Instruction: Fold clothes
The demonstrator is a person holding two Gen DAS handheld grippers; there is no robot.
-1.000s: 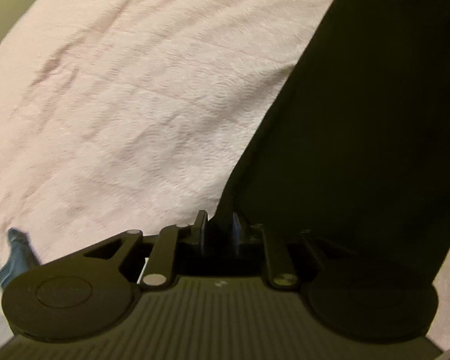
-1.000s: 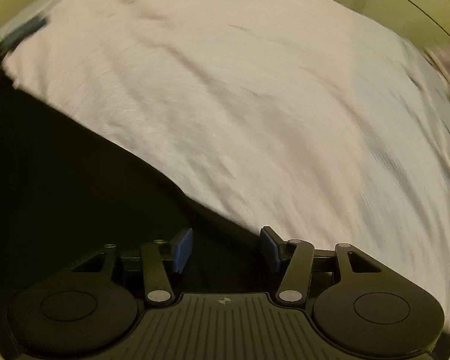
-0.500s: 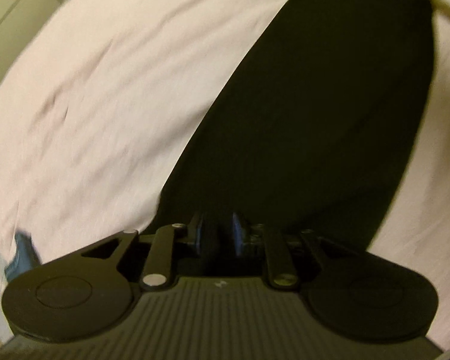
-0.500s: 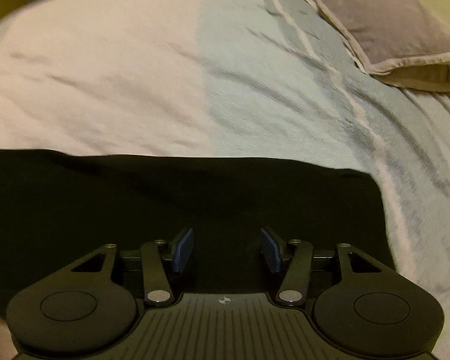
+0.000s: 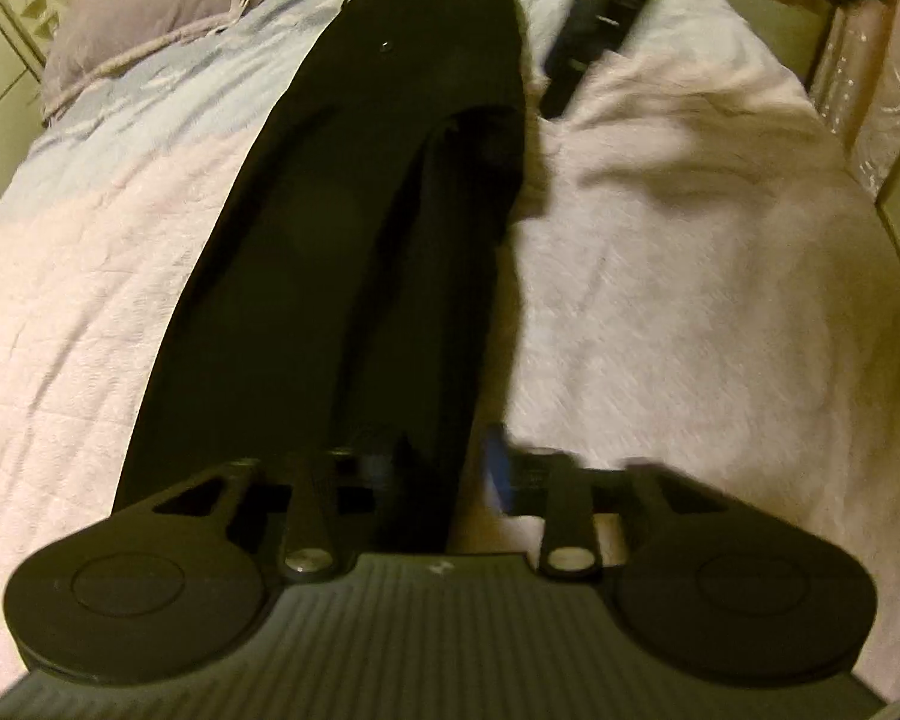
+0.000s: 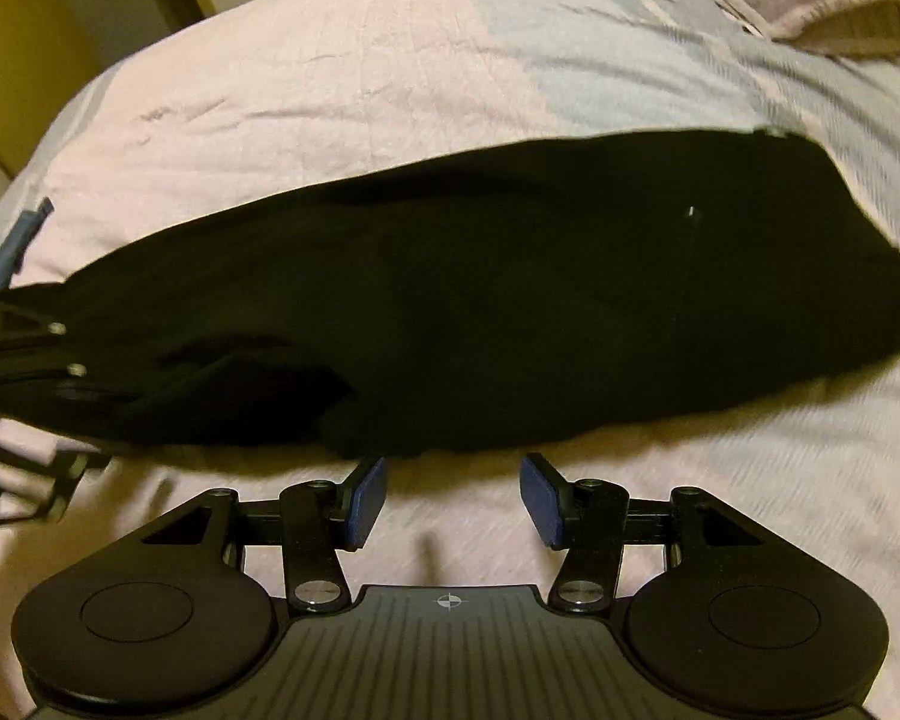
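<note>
Black trousers [image 5: 360, 240] lie lengthwise on the bed, the buttoned waist at the far end and the two legs running toward my left gripper [image 5: 441, 468]. Its jaws stand apart and are closing, with the hem of one leg between them; the blue right pad [image 5: 498, 468] shows bedding beside it and is clear of the cloth. In the right wrist view the trousers [image 6: 510, 300] stretch across, and the left gripper [image 6: 12, 354] sits at their leg end. My right gripper [image 6: 450, 498] hangs open over bare bedding, just short of the trousers' near edge, with nothing between its pads.
A pink and pale blue bedspread [image 5: 690, 300] covers the bed. A mauve pillow [image 5: 150, 0] lies at the head, also at the top right [image 6: 840, 0] of the right wrist view. The blurred right gripper [image 5: 594, 30] hangs beyond the waist. Cupboard doors [image 6: 30, 30] stand past the bed's far side.
Both views have swung round. The left one now looks along the trouser legs, and its jaws stand wider than before. The right gripper has drawn back from over the trousers to the bedding beside them.
</note>
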